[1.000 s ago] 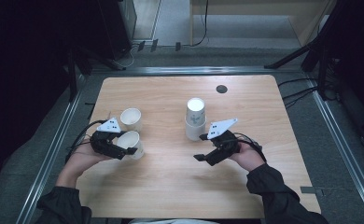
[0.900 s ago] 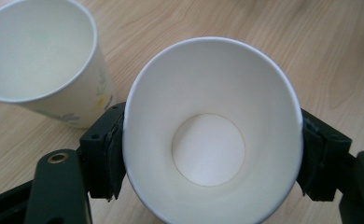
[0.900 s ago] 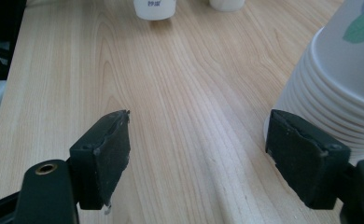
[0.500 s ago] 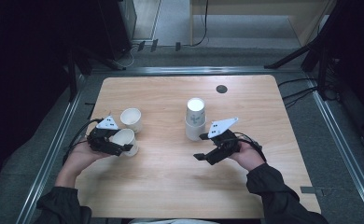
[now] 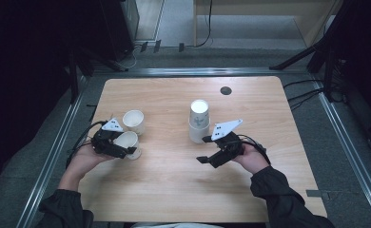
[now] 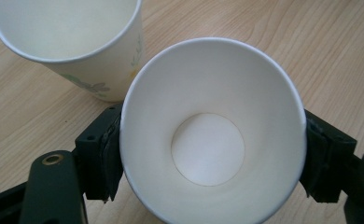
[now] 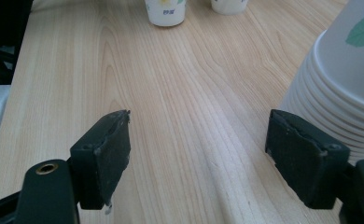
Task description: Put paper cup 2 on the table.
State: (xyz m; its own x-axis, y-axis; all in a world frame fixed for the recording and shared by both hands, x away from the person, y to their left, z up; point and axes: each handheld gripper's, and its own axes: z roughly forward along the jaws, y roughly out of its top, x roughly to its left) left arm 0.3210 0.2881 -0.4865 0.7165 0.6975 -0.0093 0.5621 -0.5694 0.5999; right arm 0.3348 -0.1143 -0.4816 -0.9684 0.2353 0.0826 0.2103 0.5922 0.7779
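A white paper cup (image 5: 125, 139) (image 6: 208, 93) stands upright between the jaws of my left gripper (image 5: 129, 145) (image 6: 213, 154) at the table's left. The jaws have just been opening, and both pads still touch the cup's sides. A second paper cup (image 5: 133, 121) (image 6: 68, 28) with a flower print stands just behind it, close beside it. Near the middle, a stack of upside-down paper cups (image 5: 199, 123) (image 7: 343, 84) stands. My right gripper (image 5: 203, 149) (image 7: 199, 154) hovers open just in front of the stack, with bare wood between its jaws.
A small black round hole (image 5: 226, 90) sits in the wooden table (image 5: 174, 190) near its far edge. Metal rails run along both sides of the table. Cables trail from both grippers.
The left gripper and its cup have shifted slightly to the left, and its jaws have spread a little. The right gripper has stayed put.
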